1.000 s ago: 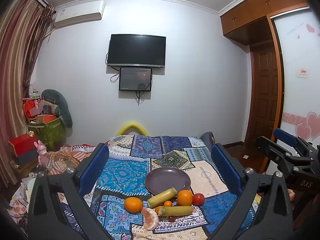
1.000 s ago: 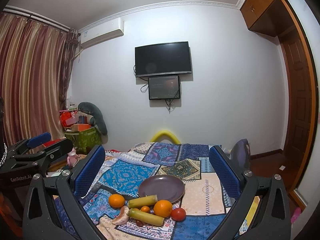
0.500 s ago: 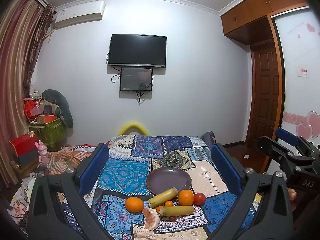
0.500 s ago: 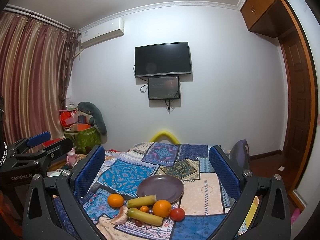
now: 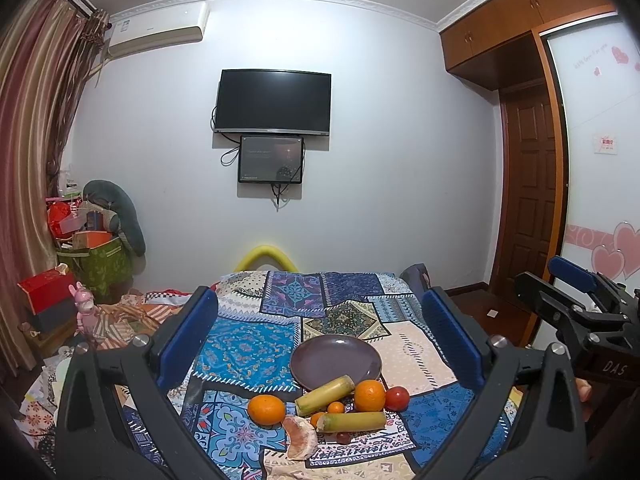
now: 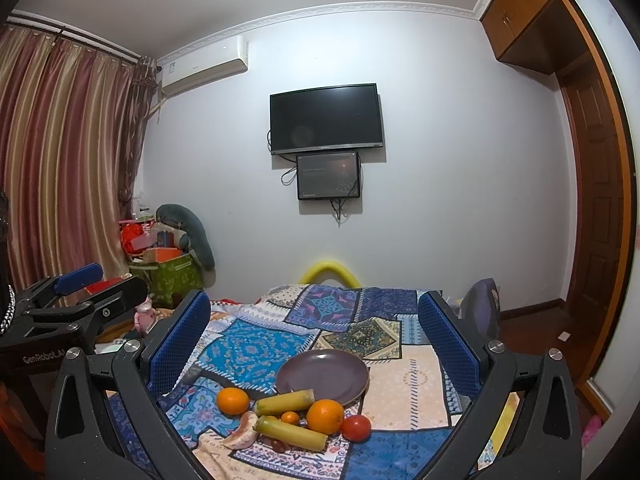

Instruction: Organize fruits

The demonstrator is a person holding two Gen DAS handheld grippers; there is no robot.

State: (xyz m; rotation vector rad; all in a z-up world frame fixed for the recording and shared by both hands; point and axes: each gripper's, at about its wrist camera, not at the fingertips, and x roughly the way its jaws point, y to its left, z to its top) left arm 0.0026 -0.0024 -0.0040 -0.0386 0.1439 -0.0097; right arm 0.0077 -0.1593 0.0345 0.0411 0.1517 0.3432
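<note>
An empty dark purple plate (image 5: 335, 362) (image 6: 322, 376) lies on a patchwork cloth (image 5: 248, 350). In front of it lie two oranges (image 5: 266, 409) (image 5: 369, 395), a red tomato (image 5: 397, 398), two yellow-green cane pieces (image 5: 325, 389) (image 5: 352, 421), a small orange fruit (image 5: 335, 407), a peeled citrus piece (image 5: 300, 436) and a dark grape (image 5: 343, 437). My left gripper (image 5: 320, 336) is open and empty, held above and short of the fruits. My right gripper (image 6: 314, 336) is open and empty too. Each gripper shows at the edge of the other's view.
A wall with a TV (image 5: 273, 103) and a smaller screen stands behind the table. Boxes, a green bag (image 5: 96, 266) and a pink toy (image 5: 85, 308) clutter the left. A dark bag (image 6: 482, 306) sits at the table's far right. A wooden door (image 5: 528, 196) is at the right.
Both views shift only slightly; the fruits sit a touch lower and nearer in the right wrist view. Both grippers stay open and nothing on the cloth has moved.
</note>
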